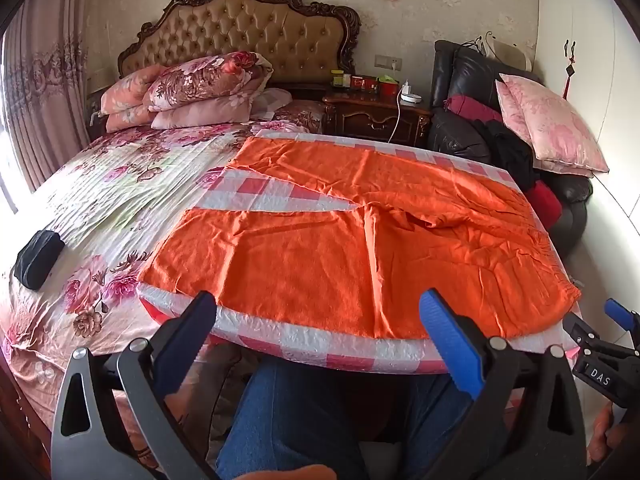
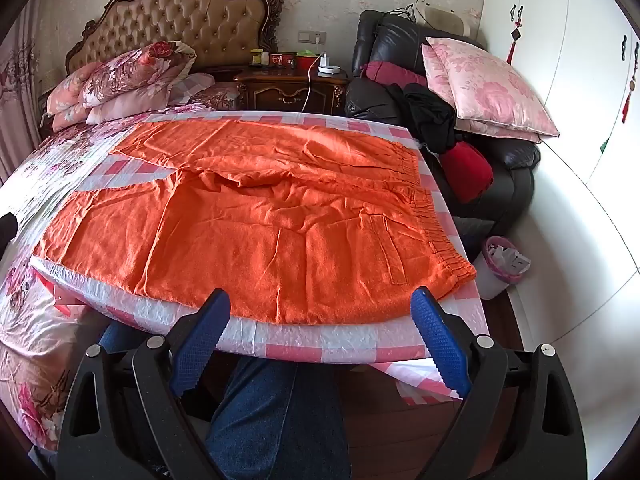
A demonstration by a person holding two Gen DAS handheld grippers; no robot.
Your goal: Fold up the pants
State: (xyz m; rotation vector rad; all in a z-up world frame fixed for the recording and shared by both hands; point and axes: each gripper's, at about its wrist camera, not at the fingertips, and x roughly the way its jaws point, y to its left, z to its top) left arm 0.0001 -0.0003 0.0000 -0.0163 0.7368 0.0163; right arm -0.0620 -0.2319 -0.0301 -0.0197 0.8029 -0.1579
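Orange pants (image 1: pixel 328 240) lie spread flat on a pink-and-white checked board (image 1: pixel 320 344), legs to the left, elastic waistband at the right. They also show in the right wrist view (image 2: pixel 256 232), with the waistband (image 2: pixel 436 232) at the right. My left gripper (image 1: pixel 320 304) is open and empty, just short of the near edge of the pants. My right gripper (image 2: pixel 320 300) is open and empty at the near edge too. The right gripper also shows at the right edge of the left wrist view (image 1: pixel 600 340).
The board (image 2: pixel 320 344) rests on a floral bed (image 1: pixel 92 216) with stacked pillows (image 1: pixel 192 88) and a headboard. A black pouch (image 1: pixel 38 258) lies at the left. A nightstand (image 1: pixel 372 116), a black armchair (image 2: pixel 472 148) with cushions and a small bin (image 2: pixel 500 264) stand at the right. My knees are under the board.
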